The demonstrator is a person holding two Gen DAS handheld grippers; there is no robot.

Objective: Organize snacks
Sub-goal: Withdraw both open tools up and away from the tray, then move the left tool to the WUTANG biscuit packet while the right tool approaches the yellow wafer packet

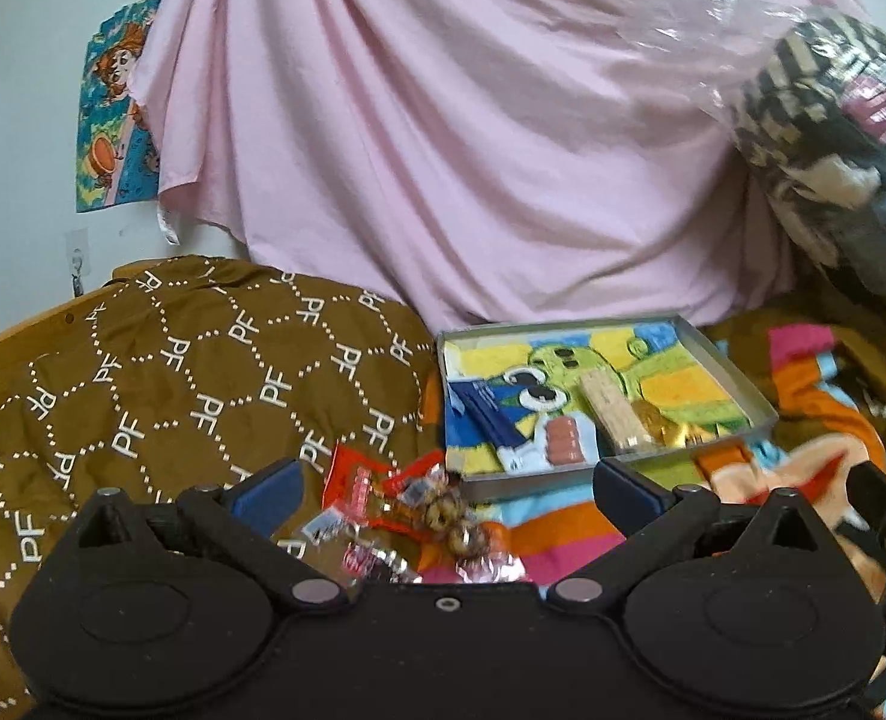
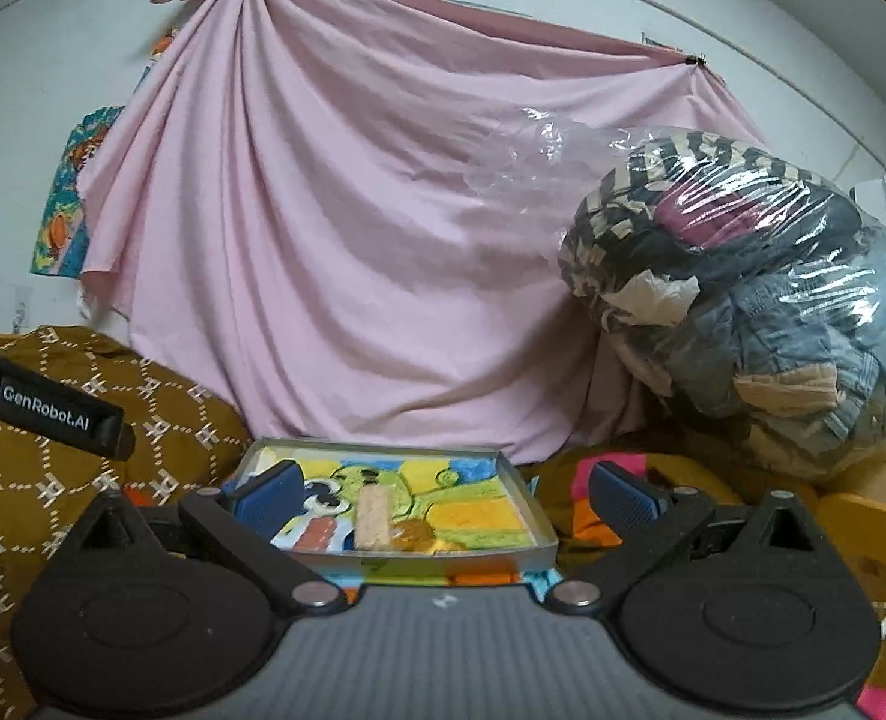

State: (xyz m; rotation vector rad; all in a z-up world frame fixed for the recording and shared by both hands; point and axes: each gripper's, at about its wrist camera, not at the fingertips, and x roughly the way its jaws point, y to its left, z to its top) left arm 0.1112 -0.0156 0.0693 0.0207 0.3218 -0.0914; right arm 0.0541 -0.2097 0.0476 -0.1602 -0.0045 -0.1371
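A shallow grey tray with a cartoon lining lies on the bed. In it are a blue packet, a beige wafer bar, a gold-wrapped sweet and an orange snack. Loose wrapped snacks and a red packet lie on the blanket in front of my left gripper, which is open and empty above them. My right gripper is open and empty, just in front of the tray, where the wafer bar shows.
A brown patterned quilt lies at left, with a colourful striped blanket under the tray. A pink sheet hangs behind. A clear bag of clothes sits at right. The left gripper's body shows at the left edge of the right wrist view.
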